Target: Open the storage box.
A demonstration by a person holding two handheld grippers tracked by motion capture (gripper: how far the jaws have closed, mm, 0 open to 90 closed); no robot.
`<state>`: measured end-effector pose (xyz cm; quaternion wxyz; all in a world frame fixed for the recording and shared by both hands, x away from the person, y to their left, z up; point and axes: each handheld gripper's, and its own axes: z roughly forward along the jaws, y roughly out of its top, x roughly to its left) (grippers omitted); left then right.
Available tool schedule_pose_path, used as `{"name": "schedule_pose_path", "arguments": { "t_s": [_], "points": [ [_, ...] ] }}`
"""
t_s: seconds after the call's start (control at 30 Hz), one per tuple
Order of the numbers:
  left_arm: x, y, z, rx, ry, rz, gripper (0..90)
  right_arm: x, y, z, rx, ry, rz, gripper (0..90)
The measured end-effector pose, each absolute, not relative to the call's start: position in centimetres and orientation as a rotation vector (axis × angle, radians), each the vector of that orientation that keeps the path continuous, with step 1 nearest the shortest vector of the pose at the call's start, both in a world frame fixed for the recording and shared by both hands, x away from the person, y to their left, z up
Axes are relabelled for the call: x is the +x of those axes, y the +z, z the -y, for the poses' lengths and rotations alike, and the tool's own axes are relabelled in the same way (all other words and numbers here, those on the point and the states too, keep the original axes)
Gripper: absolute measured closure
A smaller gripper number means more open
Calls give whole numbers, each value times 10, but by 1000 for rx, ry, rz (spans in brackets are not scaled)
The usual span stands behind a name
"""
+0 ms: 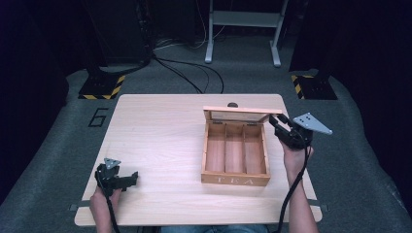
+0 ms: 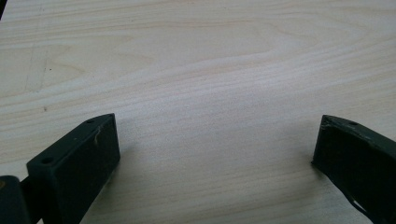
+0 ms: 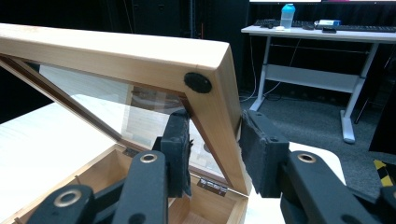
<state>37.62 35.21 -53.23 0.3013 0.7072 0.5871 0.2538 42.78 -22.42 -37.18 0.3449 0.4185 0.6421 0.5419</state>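
A wooden tea box [image 1: 235, 180] with three bare compartments stands right of the table's middle. Its glass-paned lid [image 1: 238, 110] is raised at the far side. My right gripper [image 1: 275, 121] is shut on the lid's right frame edge. In the right gripper view the lid [image 3: 116, 56] tilts over the box [image 3: 105, 175], and my right gripper [image 3: 215, 149] has one pad on the inner face of the frame and one on the outer. My left gripper [image 1: 133, 177] rests open near the front left corner. In its own view my left gripper [image 2: 215, 140] holds nothing over bare wood.
The light wooden table [image 1: 160, 136] has free surface left of the box. Behind the table, cables [image 1: 194, 73] run across grey carpet to a white desk frame [image 1: 243, 19]. Yellow-and-black striped bases [image 1: 102, 87] stand at both far corners. A blue bottle [image 3: 288, 9] stands on the desk.
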Motion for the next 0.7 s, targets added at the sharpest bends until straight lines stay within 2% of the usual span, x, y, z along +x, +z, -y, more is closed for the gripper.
{"name": "schedule_pose_path", "arguments": {
  "t_s": [0.7],
  "points": [
    [376, -532, -352, 1876, 672, -1558, 4, 428, -372, 224, 1084, 1402, -1667, 633]
  ]
}}
